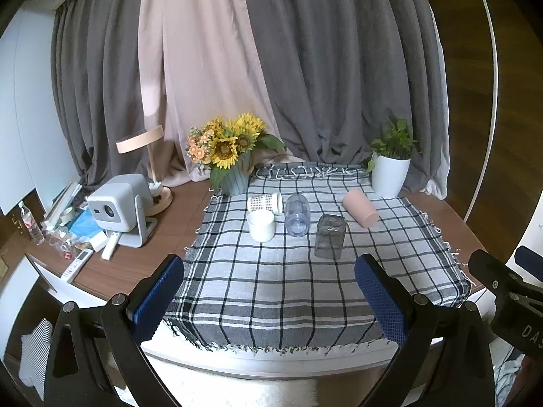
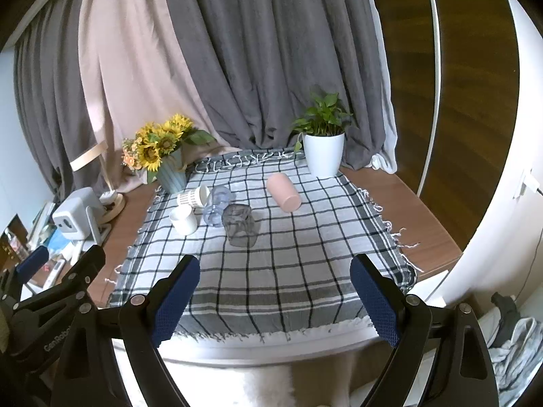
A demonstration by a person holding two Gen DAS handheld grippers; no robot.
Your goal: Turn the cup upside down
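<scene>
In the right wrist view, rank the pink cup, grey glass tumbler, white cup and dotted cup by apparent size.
1. Grey square glass tumbler, though it sits nearest
2. Pink cylindrical cup, lying down
3. Plain white cup and dotted white cup: alike, unranked

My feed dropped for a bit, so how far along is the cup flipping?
Possibly done: the smoky grey glass seems to stand inverted, though I can't be sure. In hand: nothing; left tongs and right tongs are open, short of the cups. Left: white cup stands mouth up; patterned, clear and pink cups lie sideways.
</scene>
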